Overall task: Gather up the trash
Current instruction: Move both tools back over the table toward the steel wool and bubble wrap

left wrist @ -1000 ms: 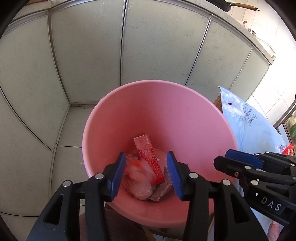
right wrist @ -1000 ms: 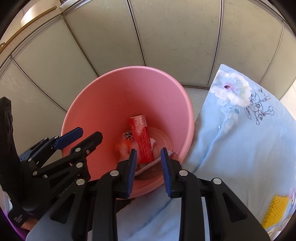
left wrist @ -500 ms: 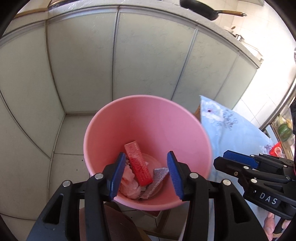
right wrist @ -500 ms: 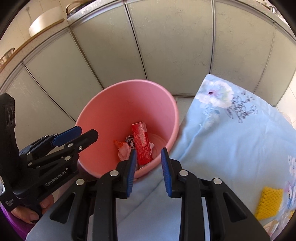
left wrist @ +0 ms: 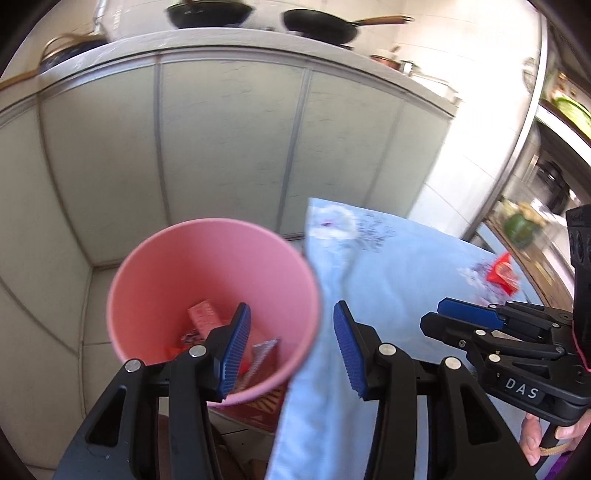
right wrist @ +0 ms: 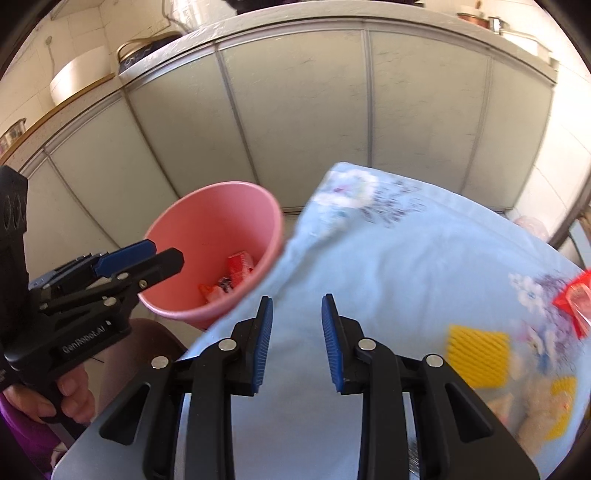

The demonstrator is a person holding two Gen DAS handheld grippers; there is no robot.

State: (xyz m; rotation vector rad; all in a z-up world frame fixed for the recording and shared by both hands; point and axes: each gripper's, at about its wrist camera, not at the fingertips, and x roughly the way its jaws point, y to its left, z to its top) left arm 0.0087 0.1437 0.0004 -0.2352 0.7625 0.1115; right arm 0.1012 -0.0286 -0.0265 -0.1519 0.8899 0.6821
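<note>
A pink bin (left wrist: 214,280) stands on the floor beside the table and also shows in the right wrist view (right wrist: 218,236). Inside it lie a red box (left wrist: 203,317), a silver wrapper (left wrist: 263,350) and other scraps. My left gripper (left wrist: 291,343) is open and empty, above the bin's right rim. My right gripper (right wrist: 296,332) is open and empty over the light blue tablecloth (right wrist: 406,266). A red wrapper (right wrist: 574,299) lies on the cloth at the far right; it also shows in the left wrist view (left wrist: 502,273).
Grey cabinet doors (left wrist: 229,147) stand behind the bin, with pans (left wrist: 321,26) on the counter above. Yellow sponge-like pieces (right wrist: 478,354) and pale scraps (right wrist: 535,406) lie on the cloth at the right. A brown stool (right wrist: 147,343) sits by the bin.
Both grippers have pulled back and up from the bin and swung right; the bin looks smaller and more tablecloth shows. Both stay open and empty.
</note>
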